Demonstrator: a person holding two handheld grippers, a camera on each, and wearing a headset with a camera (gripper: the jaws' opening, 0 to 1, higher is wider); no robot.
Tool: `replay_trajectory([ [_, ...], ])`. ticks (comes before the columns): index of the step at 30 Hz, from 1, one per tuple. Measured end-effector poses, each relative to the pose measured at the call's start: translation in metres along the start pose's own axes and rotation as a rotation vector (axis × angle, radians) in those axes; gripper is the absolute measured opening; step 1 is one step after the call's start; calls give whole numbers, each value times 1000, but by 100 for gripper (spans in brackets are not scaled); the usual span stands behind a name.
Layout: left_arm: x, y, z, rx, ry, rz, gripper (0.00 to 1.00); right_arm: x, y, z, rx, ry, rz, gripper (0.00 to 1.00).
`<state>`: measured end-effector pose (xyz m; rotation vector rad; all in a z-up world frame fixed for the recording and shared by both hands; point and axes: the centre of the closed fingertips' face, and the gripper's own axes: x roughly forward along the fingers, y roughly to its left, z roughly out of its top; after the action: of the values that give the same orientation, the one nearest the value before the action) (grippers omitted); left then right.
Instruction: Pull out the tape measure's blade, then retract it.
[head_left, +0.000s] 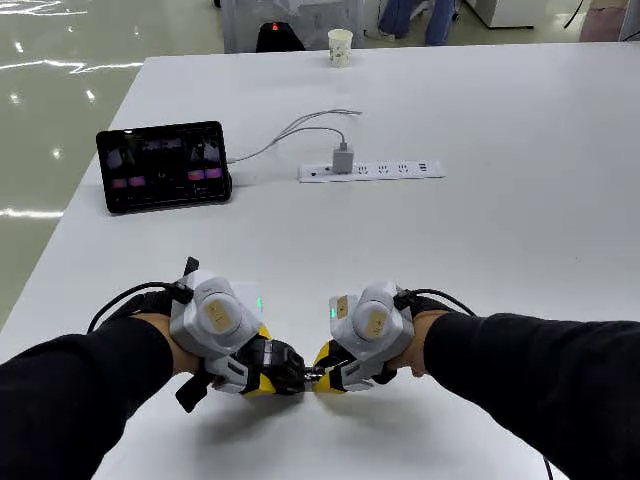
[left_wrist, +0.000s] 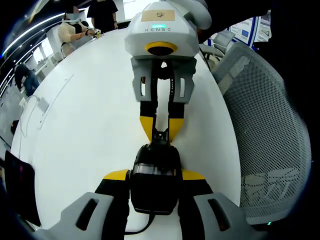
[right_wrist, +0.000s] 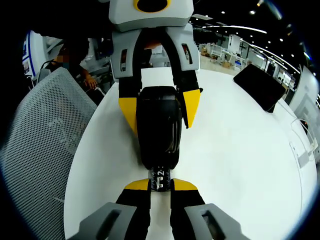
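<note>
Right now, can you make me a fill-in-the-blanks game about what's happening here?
The left hand-held gripper holds the tape measure, whose case is ____.
The right hand-held gripper pinches the blade, where the printed number ____ shows.
In the head view, the tablet stands ____ of the power strip.
Missing words: black; 2; left.

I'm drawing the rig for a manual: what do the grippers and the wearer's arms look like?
Both the left gripper and right gripper have rounded pale-grey housings with a tan square label on top and a green light, black jaws with yellow tips, and black cables at the back. The right one reads XENSE. Long black sleeves cover both arms.
</note>
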<state>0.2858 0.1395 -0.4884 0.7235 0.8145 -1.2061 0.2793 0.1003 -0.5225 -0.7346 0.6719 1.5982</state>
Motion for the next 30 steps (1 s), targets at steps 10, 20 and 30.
replay_trajectory([
  [10, 0, 1, -1, -4, 1, 0, 31, -5, 1, -6, 11, 10, -6, 11],
  [20, 0, 1, 0, -3, 6, -1, 31, -10, -1, -13, 17, 14, -4, 11],
  [30, 0, 1, 1, -6, 9, 3, 31, -17, -2, -20, 9, 28, -6, 11],
])
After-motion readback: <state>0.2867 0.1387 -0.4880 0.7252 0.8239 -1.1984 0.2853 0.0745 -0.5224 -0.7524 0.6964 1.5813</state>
